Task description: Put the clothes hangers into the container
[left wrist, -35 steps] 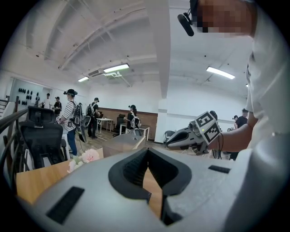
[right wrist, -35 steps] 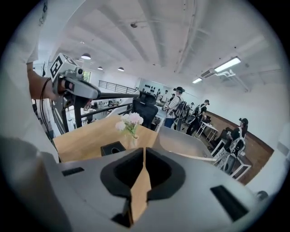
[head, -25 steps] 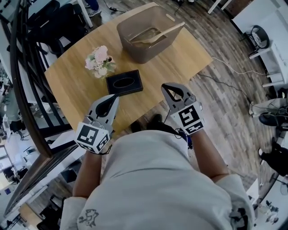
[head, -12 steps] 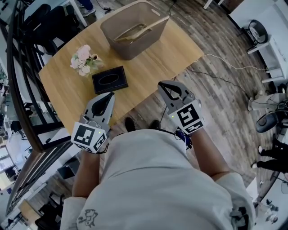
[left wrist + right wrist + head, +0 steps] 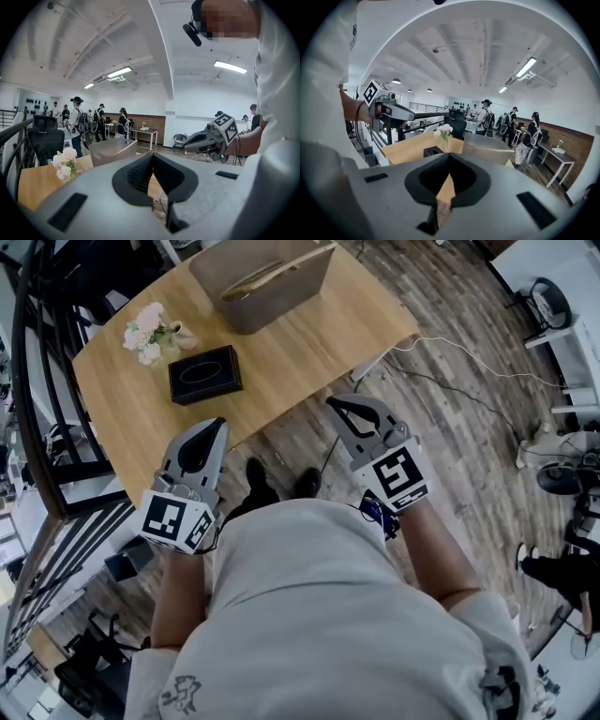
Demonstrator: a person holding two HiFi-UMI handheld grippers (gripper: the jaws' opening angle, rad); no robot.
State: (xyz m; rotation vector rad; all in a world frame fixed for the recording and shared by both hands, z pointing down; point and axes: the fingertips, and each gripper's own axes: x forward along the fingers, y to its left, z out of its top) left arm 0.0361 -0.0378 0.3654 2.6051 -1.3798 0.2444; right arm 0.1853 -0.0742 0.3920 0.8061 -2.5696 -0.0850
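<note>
A wooden hanger [image 5: 274, 272] lies in the container [image 5: 281, 304] on the table [image 5: 291, 357]

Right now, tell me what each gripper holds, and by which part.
Nothing is held: the left gripper and the right gripper both have jaws together, empty. A hanger lies in the container.

Grey moulded shells on left gripper [image 5: 218, 425] and right gripper [image 5: 334, 405]; black-lined jaws; white cubes [image 5: 176, 519] bearing black square markers. Light grey short-sleeved T-shirt [image 5: 328, 615], small dark prints.
</note>
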